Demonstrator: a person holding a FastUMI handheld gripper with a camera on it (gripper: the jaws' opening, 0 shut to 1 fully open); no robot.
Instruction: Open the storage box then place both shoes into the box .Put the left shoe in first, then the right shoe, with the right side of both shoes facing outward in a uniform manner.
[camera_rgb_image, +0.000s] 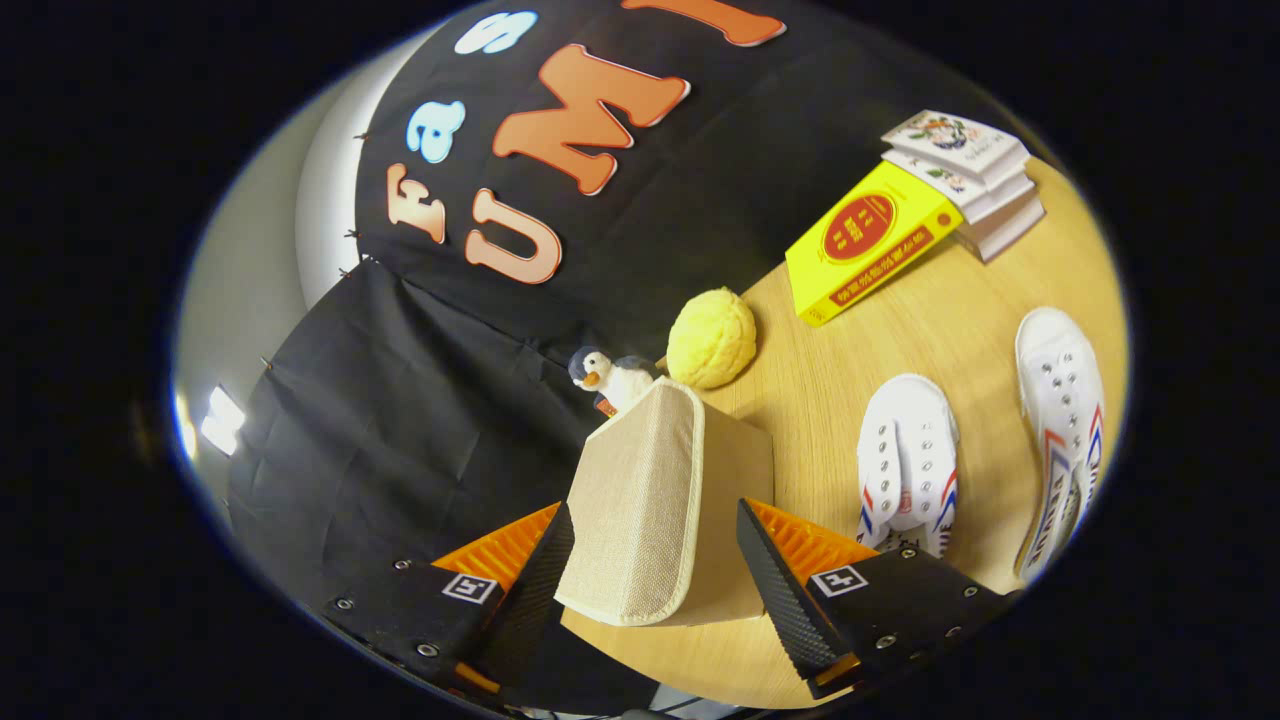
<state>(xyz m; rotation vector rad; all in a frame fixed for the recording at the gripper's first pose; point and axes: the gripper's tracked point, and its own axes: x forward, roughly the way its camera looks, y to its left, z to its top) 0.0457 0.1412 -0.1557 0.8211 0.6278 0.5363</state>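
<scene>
While the tool (655, 560) is held with its two fingers spread wide, the beige fabric storage box (665, 500) is seen standing between them, touched by neither finger as far as can be told. Its woven flap (635, 505), trimmed with a pale border, is closed over the near face. The box stands near the desk (860, 330) edge that runs along the black cloth wall.

Two white canvas shoes are counted on the light wooden desk, beyond the right finger and well apart from the box. The nearer shoe (908, 462) lies just beside that finger; the farther shoe (1062, 420) lies alongside it, near the far desk edge. Red and blue stripes are seen on the sides of both, and lettering is printed on the farther one but cannot be read.

One yellow book (868, 245) with a red round emblem is propped against a stack of three pale books (965, 175) toward the far corner; its writing is too small to be made out. One yellow round plush (711, 337) and one small toy penguin (610, 378) are placed just behind the box, against the wall.
</scene>
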